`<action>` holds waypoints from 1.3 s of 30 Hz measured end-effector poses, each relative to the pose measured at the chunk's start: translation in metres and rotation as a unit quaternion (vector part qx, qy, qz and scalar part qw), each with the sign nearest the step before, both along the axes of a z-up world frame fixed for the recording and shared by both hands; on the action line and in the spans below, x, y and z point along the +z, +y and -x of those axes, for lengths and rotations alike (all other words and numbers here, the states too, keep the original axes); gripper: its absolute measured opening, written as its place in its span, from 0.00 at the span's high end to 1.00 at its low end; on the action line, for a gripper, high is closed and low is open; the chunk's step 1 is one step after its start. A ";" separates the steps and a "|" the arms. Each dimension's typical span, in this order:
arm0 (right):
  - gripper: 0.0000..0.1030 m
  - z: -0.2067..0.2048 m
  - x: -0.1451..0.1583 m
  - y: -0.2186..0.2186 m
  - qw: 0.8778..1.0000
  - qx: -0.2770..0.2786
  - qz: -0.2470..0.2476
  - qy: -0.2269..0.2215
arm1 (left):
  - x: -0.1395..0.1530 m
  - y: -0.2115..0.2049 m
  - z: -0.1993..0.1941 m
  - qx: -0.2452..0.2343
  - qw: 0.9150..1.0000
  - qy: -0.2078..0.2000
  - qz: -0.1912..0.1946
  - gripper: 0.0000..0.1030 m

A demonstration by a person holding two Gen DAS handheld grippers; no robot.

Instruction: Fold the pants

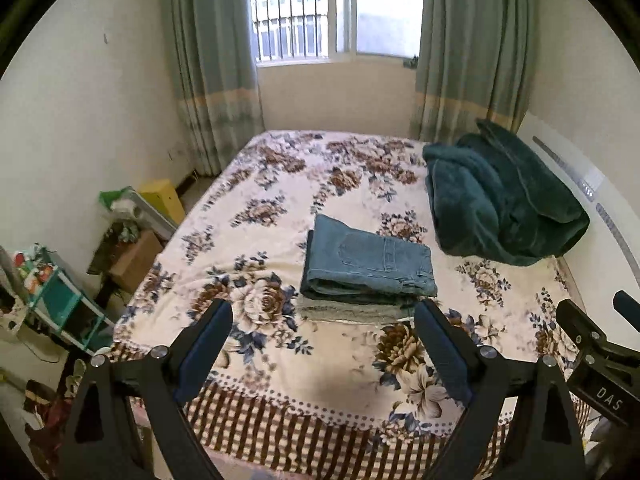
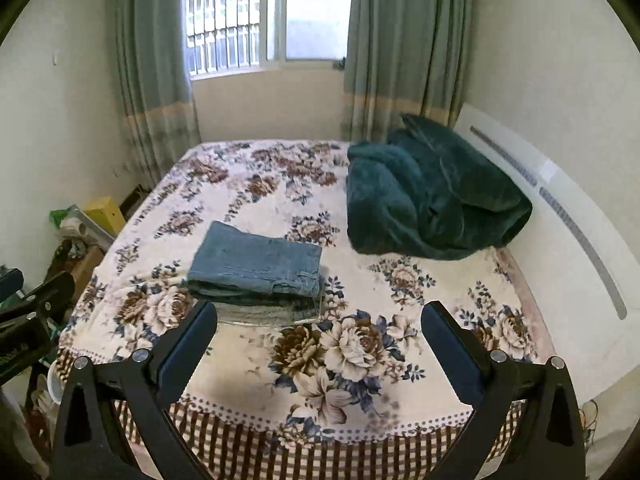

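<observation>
Left gripper spread wide, nothing between the dark padded fingers, held above the near edge of the bed. Right gripper likewise gaping and empty, over the same near edge, a little further right; seen also at the lower right border of the left wrist view.

Just beyond both sets of fingertips, folded blue jeans lying as a compact rectangle, back pocket up, on top of another folded garment of paler grey-green cloth, the two forming a small stack. Stack resting on the floral bedspread, toward the near half of the bed, untouched by either gripper.

Further back on the right, a crumpled dark green plush blanket heaped against the white headboard, well apart from the stack.

Beyond the bed, grey-green curtains flanking a barred window. Left of the bed, a yellow box and cardboard boxes on the floor.
</observation>
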State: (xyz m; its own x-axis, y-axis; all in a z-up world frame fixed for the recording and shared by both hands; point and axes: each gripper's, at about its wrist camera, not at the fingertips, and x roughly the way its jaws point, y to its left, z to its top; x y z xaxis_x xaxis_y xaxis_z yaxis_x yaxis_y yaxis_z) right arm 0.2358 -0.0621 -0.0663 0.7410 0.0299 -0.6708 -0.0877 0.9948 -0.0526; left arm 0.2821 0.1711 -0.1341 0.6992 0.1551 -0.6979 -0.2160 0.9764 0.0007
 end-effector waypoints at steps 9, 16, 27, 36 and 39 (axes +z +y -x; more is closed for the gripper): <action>0.00 0.088 0.063 -0.002 0.999 -0.005 -0.012 -0.043 | 0.040 -0.003 0.064 -0.005 0.999 -0.034 -0.010 0.10; 0.00 0.119 0.081 0.006 0.999 0.000 -0.013 -0.043 | 0.055 0.005 0.088 -0.010 0.999 -0.049 -0.008 0.10; 0.00 0.132 0.085 0.012 0.999 0.008 -0.012 -0.039 | 0.050 0.005 0.102 -0.009 0.999 -0.051 -0.005 0.00; 0.00 0.136 0.086 0.014 0.999 0.018 -0.012 -0.038 | 0.055 0.001 0.113 -0.004 0.998 -0.062 -0.012 0.00; 0.00 0.135 0.087 0.012 0.999 0.020 -0.013 -0.038 | 0.056 0.002 0.115 -0.005 0.998 -0.064 -0.013 0.00</action>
